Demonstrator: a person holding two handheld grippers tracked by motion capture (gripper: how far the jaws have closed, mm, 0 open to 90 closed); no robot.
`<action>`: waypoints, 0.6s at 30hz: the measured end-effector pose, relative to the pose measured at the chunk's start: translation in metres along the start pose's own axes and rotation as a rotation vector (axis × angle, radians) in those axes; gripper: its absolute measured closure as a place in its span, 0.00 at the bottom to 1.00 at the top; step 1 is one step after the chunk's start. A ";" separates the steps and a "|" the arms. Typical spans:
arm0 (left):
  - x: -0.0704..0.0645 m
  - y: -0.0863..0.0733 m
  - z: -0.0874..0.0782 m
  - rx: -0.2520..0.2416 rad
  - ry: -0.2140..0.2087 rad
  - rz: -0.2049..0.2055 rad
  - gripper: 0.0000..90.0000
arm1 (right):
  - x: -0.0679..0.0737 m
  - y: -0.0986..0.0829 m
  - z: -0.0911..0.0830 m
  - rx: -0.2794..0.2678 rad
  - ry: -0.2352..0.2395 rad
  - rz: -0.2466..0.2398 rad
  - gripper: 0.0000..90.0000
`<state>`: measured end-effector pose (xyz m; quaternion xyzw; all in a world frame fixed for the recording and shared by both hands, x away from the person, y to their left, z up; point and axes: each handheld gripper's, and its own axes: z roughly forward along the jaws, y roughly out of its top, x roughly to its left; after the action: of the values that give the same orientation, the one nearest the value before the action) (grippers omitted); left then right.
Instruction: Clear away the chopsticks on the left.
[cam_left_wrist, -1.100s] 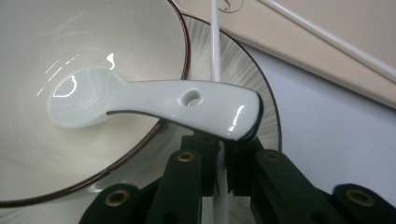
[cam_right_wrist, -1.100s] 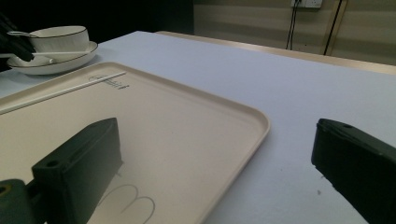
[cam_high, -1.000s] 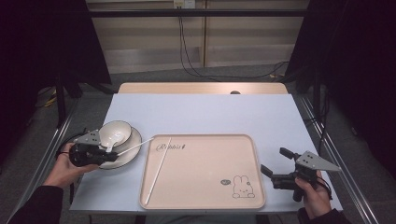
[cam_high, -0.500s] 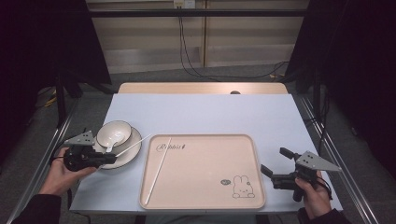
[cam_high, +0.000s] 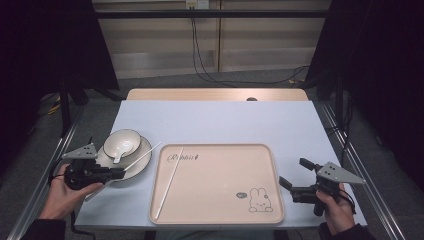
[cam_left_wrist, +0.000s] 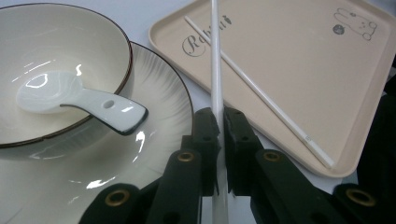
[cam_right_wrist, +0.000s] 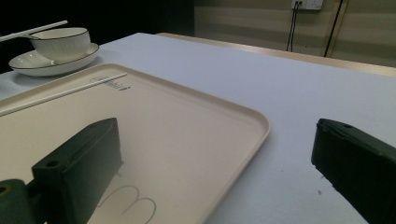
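My left gripper (cam_high: 119, 173) (cam_left_wrist: 218, 125) is shut on a white chopstick (cam_high: 145, 155) (cam_left_wrist: 215, 56). The stick slants over the rim of a white plate (cam_high: 143, 150) (cam_left_wrist: 161, 109), its tip toward the tray's corner. A white bowl (cam_high: 122, 141) (cam_left_wrist: 60, 42) sits on that plate with a white spoon (cam_high: 118, 155) (cam_left_wrist: 81, 99) in it. A second chopstick (cam_high: 170, 182) (cam_left_wrist: 261, 93) (cam_right_wrist: 60, 95) lies on the beige rabbit tray (cam_high: 225, 200) (cam_left_wrist: 303, 60) (cam_right_wrist: 187, 121). My right gripper (cam_high: 292, 171) (cam_right_wrist: 215, 163) is open and holds nothing, just off the tray's right edge.
The tray lies at the front middle of the pale blue table (cam_high: 220, 120). A wooden strip (cam_high: 215, 94) runs along the far edge. Dark curtains and cables stand behind. The bowl (cam_right_wrist: 60, 44) and plate (cam_right_wrist: 51, 63) appear far off in the right gripper view.
My left gripper has drawn a little left and toward the person, keeping the chopstick in its jaws. The right gripper has not moved.
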<state>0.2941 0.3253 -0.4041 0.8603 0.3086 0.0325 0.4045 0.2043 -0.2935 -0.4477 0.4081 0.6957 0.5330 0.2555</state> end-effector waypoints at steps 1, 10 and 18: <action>-0.002 0.000 -0.001 -0.008 0.001 -0.018 0.94 | 0.000 0.000 0.000 0.000 0.000 0.000 0.02; -0.030 -0.002 -0.003 -0.045 0.041 -0.084 0.94 | 0.000 0.000 0.000 0.000 0.001 -0.001 0.02; -0.057 0.001 -0.001 -0.054 0.099 -0.149 0.94 | 0.000 0.000 0.000 0.001 0.000 -0.002 0.02</action>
<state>0.2486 0.2939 -0.3919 0.8212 0.3902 0.0532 0.4130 0.2049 -0.2934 -0.4477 0.4075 0.6963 0.5326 0.2558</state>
